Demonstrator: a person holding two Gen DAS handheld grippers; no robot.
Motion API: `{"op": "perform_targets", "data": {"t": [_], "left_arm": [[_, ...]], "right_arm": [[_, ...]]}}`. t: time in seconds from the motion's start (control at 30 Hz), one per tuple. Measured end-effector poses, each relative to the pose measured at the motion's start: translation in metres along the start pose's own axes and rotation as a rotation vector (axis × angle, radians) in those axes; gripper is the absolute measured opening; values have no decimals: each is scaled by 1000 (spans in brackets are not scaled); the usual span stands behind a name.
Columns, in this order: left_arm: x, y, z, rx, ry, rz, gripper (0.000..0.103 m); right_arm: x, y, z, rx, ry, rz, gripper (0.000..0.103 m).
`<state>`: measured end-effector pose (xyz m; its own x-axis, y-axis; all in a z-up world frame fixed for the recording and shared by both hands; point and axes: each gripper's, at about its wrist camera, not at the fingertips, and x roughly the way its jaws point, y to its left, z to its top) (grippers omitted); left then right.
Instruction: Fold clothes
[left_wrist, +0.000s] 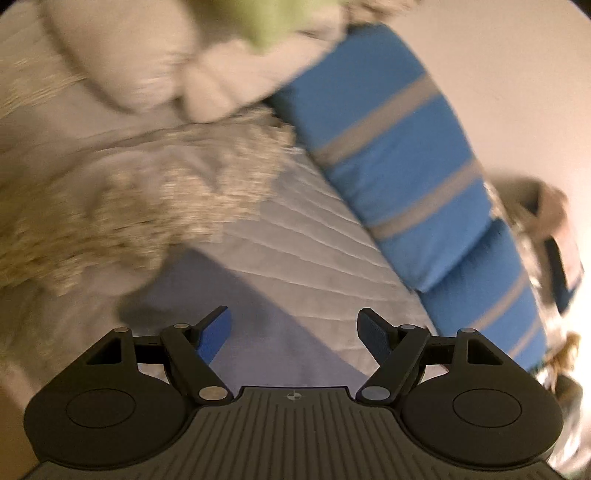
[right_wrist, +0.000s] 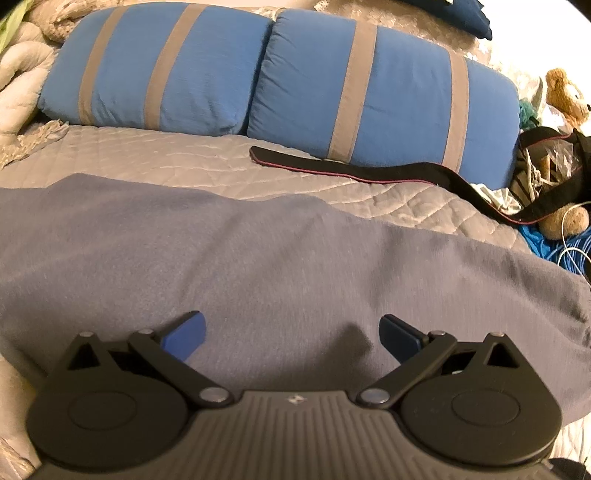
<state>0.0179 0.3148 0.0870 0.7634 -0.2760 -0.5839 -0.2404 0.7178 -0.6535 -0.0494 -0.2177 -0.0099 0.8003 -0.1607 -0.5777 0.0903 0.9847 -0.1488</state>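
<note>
A grey-blue garment (right_wrist: 280, 258) lies spread across the quilted bed cover (right_wrist: 155, 155), in front of two blue striped pillows (right_wrist: 303, 85). Above it, the right gripper (right_wrist: 291, 334) and left gripper (left_wrist: 294, 330) both stand spread wide, holding nothing.

The left gripper (left_wrist: 293, 332) is tilted downward over the grey garment (right_wrist: 258, 266), jaws spread wide with nothing between them. The right gripper (right_wrist: 291, 334) hovers just above that garment, jaws equally wide, empty.
</note>
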Motion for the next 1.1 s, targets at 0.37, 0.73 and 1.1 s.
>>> {"op": "perform_targets", "data": {"t": [0.37, 0.73, 1.1], "left_arm": [[-3, 52, 1, -234, 28, -7, 74], [19, 95, -6, -535, -23, -84, 55], [1, 42, 10, -118, -108, 140, 5]], "right_arm": [[1, 1, 1, 32, 19, -7, 103], [2, 0, 0, 40, 17, -5, 103], [2, -1, 0, 53, 23, -5, 103]]}}
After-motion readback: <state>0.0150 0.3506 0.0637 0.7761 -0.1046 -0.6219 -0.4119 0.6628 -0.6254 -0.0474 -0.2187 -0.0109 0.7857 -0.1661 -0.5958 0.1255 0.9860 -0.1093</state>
